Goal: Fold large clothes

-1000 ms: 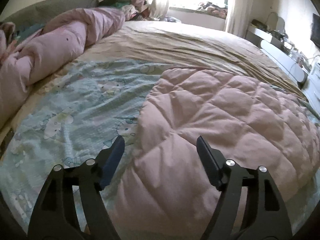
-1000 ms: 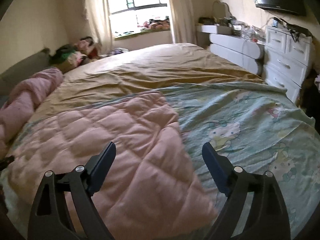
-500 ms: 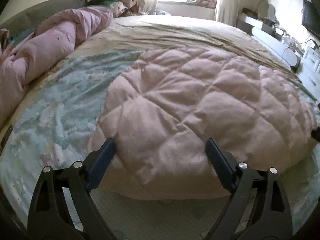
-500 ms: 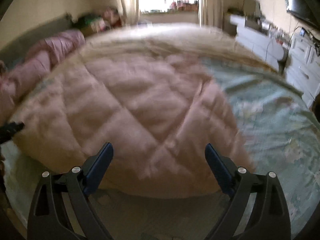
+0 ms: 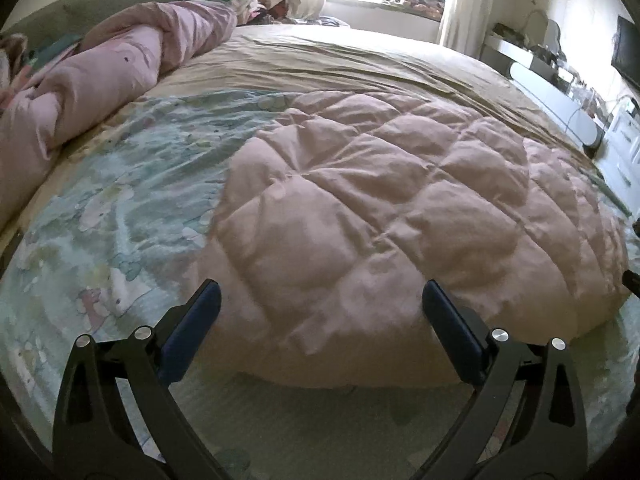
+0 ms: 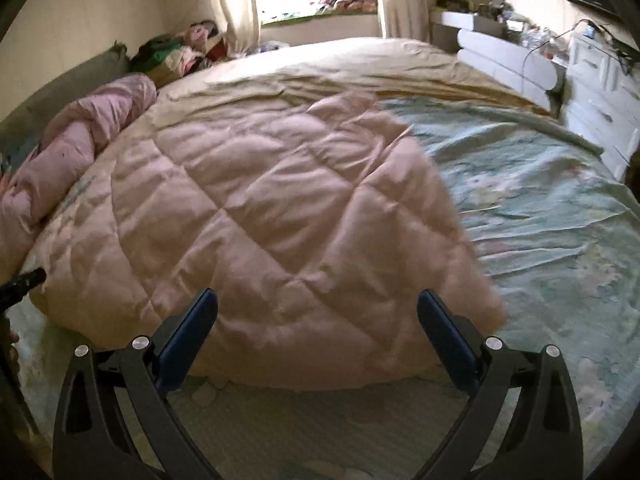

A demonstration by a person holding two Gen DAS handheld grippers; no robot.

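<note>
Pink quilt [image 5: 384,216] lies flat in middle of bed, on blue cartoon sheet [image 5: 120,200], near edge facing both tools, easy to reach

Left gripper [image 5: 320,320] hangs over near edge, jaws wide apart, holding nothing

Right gripper [image 6: 316,316] same, jaws wide apart, empty, over near right side

My guess: both ready to pinch edge for a fold

Rolled pink blanket [image 5: 112,76] pushed to side, out of way

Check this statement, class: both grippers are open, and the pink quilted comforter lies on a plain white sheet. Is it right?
Not quite. Both the left gripper and right gripper are open, but the pink quilted comforter lies on a pale green cartoon-print sheet, not a plain white one. The right wrist view shows it best.
</note>
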